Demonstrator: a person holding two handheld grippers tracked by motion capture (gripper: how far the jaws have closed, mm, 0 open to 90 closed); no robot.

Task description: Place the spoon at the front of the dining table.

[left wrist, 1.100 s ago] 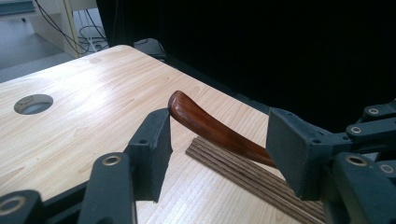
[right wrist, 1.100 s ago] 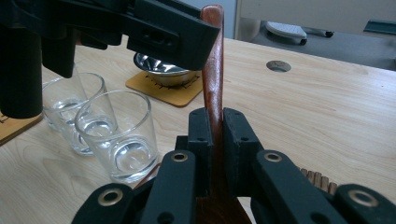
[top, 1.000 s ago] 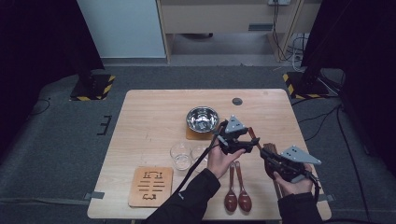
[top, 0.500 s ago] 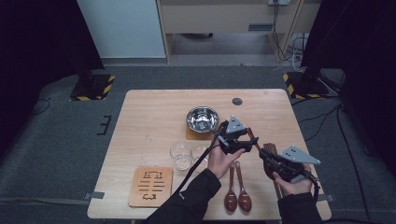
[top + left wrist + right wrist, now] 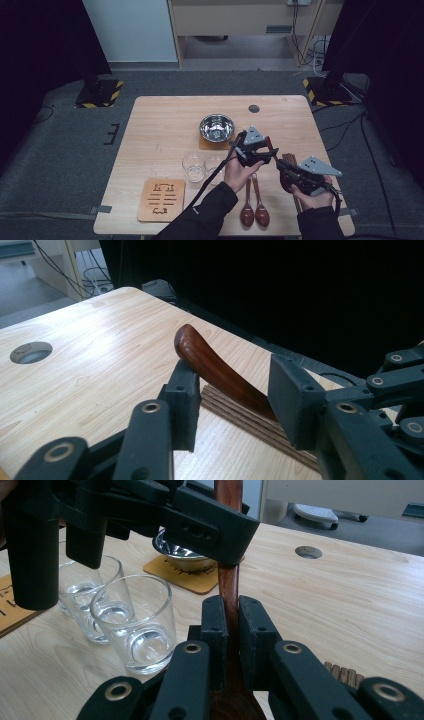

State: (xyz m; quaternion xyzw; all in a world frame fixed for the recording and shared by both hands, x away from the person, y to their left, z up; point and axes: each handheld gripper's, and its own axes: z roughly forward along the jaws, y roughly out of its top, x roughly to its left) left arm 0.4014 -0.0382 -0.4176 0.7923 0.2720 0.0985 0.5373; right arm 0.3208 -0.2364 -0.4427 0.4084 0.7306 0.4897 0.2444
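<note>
Spoon in hand: I am holding a dark wooden spoon (image 5: 230, 587) above the right part of the table (image 5: 160, 130), handle slanting up and away from my right gripper toward my left one.
Right gripper: my right gripper (image 5: 229, 625) is clamping the spoon low on its handle, near the bowl, pads pressing on both sides.
Left gripper: my left gripper (image 5: 230, 390) is straddling the handle's upper end; its jaws have just been closing, yet one pad is touching the wood and the other is showing a gap, so I am not gripping there yet.
Progress: I am judging this a hand-over between my grippers, about midway; the lift is done, while the left grip, the right release and the setting down are left.
Spoons: I am counting three, the held one plus two spoons on the table (image 5: 254, 210) near my edge.
Glasses: two clear glasses (image 5: 194, 166), side by side, left of my hands.
Bowl: one steel bowl (image 5: 216, 127) on a coaster.
Wooden pieces: one carved board (image 5: 161, 200) at the near left, one slatted mat (image 5: 250, 422) under the spoon.
</note>
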